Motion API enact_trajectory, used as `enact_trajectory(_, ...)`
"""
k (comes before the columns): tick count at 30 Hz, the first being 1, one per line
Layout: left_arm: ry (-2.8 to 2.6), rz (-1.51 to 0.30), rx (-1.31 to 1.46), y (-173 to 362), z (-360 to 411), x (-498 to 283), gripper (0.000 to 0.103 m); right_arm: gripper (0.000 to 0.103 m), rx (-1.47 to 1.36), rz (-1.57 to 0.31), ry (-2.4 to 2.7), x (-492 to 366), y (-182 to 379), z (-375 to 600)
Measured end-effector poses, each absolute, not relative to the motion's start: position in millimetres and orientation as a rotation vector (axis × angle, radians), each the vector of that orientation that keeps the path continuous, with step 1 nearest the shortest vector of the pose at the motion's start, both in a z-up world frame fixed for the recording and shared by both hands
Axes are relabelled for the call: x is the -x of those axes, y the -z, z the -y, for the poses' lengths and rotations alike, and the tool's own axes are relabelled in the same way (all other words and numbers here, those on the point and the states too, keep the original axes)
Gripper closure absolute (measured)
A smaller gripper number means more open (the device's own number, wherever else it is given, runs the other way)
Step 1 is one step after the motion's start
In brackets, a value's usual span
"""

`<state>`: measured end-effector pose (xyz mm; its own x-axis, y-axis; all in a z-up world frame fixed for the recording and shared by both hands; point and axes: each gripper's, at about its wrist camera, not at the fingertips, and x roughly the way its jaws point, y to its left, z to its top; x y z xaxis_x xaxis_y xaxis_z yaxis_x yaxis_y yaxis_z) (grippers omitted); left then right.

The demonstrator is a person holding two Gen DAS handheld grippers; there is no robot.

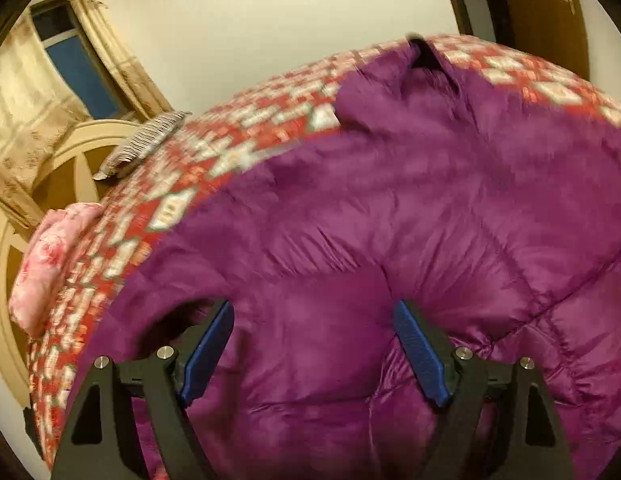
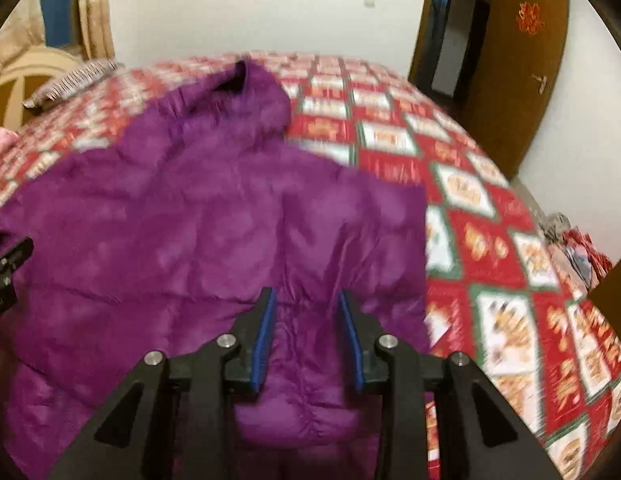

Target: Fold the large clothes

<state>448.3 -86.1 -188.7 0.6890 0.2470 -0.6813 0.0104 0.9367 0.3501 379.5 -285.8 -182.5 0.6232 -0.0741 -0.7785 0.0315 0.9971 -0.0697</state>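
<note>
Your left tool (image 1: 313, 312) is spread wide over the purple jacket (image 1: 390, 220), ready to bite. Right tool (image 2: 306, 300), part-spread, straddles a puffy ridge; grip unclear.

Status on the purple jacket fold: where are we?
Done: purple jacket lies on the bedspread; whether a sleeve is folded in is unclear. In hand: right gripper appears closed on a jacket fold; left gripper open above it. Left: the main folds; hood still out.
</note>
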Motion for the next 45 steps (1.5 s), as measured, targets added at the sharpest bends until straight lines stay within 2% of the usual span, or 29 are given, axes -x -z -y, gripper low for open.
enact_trajectory(10,-0.141,-0.797,-0.279,191.9,78.1,-449.3,0.012,0.067,0.103,-0.857,0.091,-379.3,190.2,277.0)
enact_trajectory(17,-0.150,-0.795,-0.293,192.4,81.4,-449.4,0.011,0.067,0.120,-0.849,0.101,-375.8,190.6,274.7)
enact_trajectory(23,-0.121,-0.804,-0.274,161.7,70.5,-431.8,0.011,0.065,0.019,-0.859,0.037,-372.4,181.1,289.0)
enact_trajectory(28,-0.138,-0.669,-0.285,132.6,74.6,-439.0,0.011,0.064,0.010,-0.708,0.070,-371.9,140.7,295.3)
enact_trajectory(30,-0.146,-0.691,-0.307,141.2,79.2,-456.9,0.011,0.064,0.035,-0.737,0.097,-388.5,144.5,295.3)
enact_trajectory(34,-0.163,-0.808,-0.345,184.8,81.5,-486.9,0.011,0.064,0.010,-0.892,0.144,-425.4,186.9,309.2)
enact_trajectory(35,-0.164,-0.810,-0.343,190.5,81.7,-488.2,0.011,0.064,0.014,-0.878,0.141,-422.8,190.2,309.9)
enact_trajectory(39,-0.165,-0.798,-0.344,189.1,83.6,-488.2,0.011,0.062,0.052,-0.869,0.144,-423.9,192.2,305.0)
enact_trajectory(42,-0.156,-0.808,-0.278,168.5,67.1,-482.5,0.011,0.062,0.064,-0.878,0.151,-420.3,183.4,304.5)
enact_trajectory(43,-0.155,-0.783,-0.254,159.0,61.0,-477.0,0.011,0.059,0.059,-0.869,0.161,-413.5,175.5,303.6)
enact_trajectory(45,-0.155,-0.738,-0.209,139.7,49.5,-463.8,0.011,0.046,0.024,-0.821,0.137,-393.3,156.9,297.5)
